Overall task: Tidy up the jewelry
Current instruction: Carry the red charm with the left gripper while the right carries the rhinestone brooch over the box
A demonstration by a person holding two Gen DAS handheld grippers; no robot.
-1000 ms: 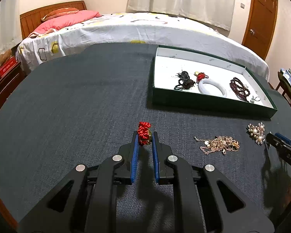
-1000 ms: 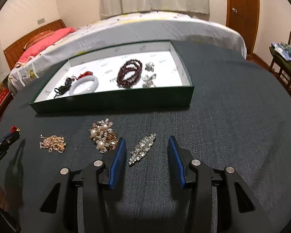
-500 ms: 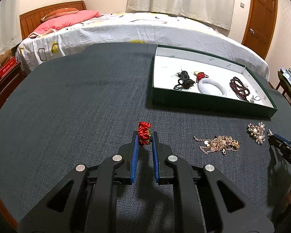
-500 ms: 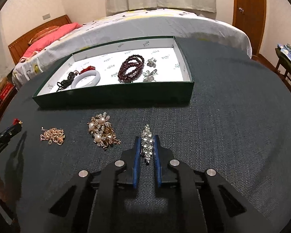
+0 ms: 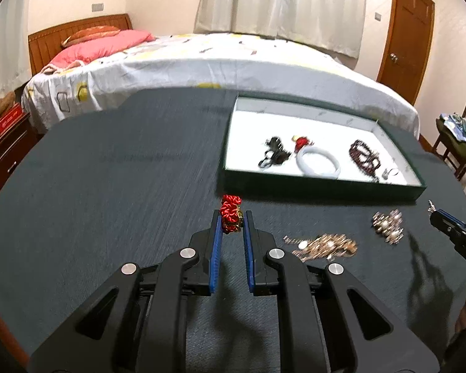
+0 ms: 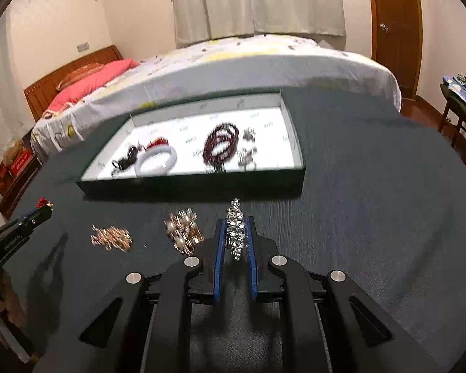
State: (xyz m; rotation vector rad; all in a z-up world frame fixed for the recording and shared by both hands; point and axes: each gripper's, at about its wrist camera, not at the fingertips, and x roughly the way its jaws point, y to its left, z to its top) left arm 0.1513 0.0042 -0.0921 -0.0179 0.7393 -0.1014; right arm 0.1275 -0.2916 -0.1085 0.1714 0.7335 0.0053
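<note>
Both pairs of jaws are clenched: a red braided piece (image 5: 230, 214) is gripped by the left gripper (image 5: 231, 222), a crystal brooch (image 6: 235, 230) by the right gripper (image 6: 235, 233), both above the dark surface (image 5: 108, 202). The carrying step seems in hand; release inside the tray (image 5: 323, 185), toward the far edge, is called for next. A gold chain (image 5: 321, 245) and pearl cluster (image 5: 388, 227) lie near the surface's near edge.

Left of the green tray (image 5: 320, 186), the dark desk (image 5: 108, 186) lies open; just in front of its near wall, a gold chain (image 6: 111, 237) and pearl brooch (image 6: 183, 230) crowd the approach.
</note>
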